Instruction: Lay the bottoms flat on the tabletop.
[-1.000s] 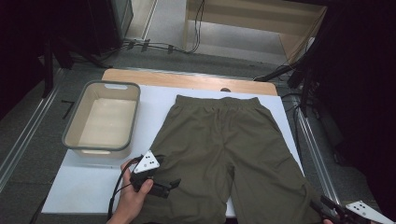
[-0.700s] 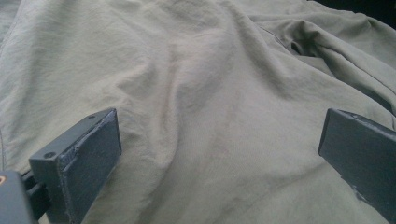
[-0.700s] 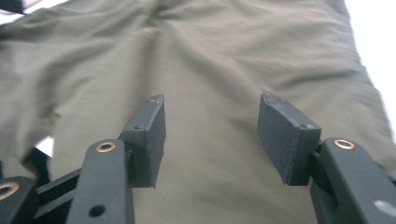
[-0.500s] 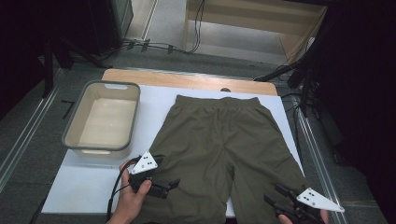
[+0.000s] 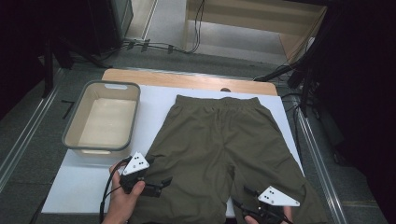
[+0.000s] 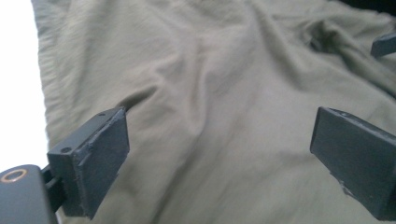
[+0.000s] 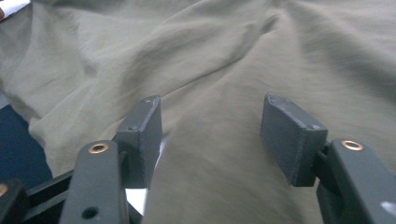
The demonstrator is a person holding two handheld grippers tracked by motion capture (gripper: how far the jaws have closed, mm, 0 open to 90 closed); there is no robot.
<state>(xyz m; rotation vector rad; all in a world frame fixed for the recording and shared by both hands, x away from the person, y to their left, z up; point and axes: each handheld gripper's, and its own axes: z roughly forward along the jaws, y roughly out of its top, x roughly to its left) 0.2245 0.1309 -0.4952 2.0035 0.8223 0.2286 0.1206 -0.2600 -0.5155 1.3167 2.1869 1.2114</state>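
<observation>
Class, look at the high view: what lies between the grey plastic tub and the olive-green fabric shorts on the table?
Nothing: the high view shows bare white table surface between the grey plastic tub and the olive-green fabric shorts.

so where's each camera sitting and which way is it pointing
high view: above the person's side, looking forward and down on the table, shorts and tub; both hands and grippers show at the bottom.
left gripper view: rides the left gripper, looking along its open jaws at the shorts' cloth.
right gripper view: rides the right gripper, jaws just opening over cloth.
All views share the shorts.
</observation>
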